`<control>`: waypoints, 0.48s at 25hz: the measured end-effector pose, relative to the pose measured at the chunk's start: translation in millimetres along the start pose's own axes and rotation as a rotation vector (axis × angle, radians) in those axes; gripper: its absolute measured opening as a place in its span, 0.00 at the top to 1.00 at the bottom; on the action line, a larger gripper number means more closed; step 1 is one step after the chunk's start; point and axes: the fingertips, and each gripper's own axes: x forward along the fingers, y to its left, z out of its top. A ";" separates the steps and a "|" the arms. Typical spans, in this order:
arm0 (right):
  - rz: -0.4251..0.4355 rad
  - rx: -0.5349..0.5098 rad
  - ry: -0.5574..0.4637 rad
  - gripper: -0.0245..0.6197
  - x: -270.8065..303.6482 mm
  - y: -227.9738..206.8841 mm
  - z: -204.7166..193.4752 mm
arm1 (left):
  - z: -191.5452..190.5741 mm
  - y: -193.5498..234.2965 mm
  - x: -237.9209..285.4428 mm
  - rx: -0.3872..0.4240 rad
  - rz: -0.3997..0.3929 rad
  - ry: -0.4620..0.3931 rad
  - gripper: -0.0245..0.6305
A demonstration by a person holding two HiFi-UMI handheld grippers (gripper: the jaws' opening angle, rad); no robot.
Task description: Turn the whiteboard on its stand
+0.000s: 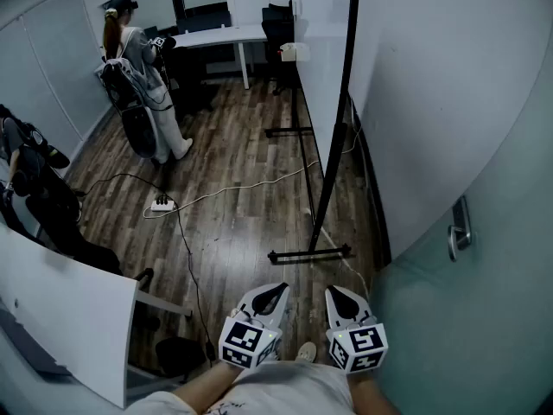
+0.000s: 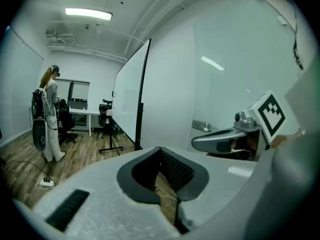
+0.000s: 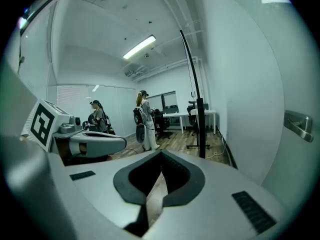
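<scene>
The whiteboard [image 1: 321,59] stands edge-on ahead of me, close to the right-hand wall, in a black frame [image 1: 339,111]. Its near black foot [image 1: 308,253] rests on the wood floor. In the left gripper view the whiteboard [image 2: 131,99] shows its white face, and in the right gripper view its black post [image 3: 199,119] stands upright. My left gripper [image 1: 280,287] [image 2: 160,150] and right gripper [image 1: 333,290] [image 3: 161,154] are held side by side near my body, well short of the stand. Both are shut with nothing between the jaws.
A person with a backpack [image 1: 143,76] stands at the back left; another person [image 1: 26,167] is at the left edge. A power strip [image 1: 162,204] and cables lie on the floor. A desk [image 1: 220,35] and chair [image 1: 278,24] stand behind. A door handle [image 1: 458,227] is at right.
</scene>
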 end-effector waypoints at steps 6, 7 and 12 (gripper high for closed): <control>-0.008 -0.003 0.007 0.95 1.4 2.9 -2.3 | -0.4 3.8 -1.5 -0.001 -0.003 0.000 0.95; -0.011 -0.004 0.009 0.95 1.4 4.6 -2.6 | -0.7 5.3 -3.4 -0.003 -0.003 -0.001 0.95; -0.025 0.012 0.010 0.95 2.4 5.4 -6.6 | -3.7 7.8 -5.4 -0.007 -0.009 -0.001 0.95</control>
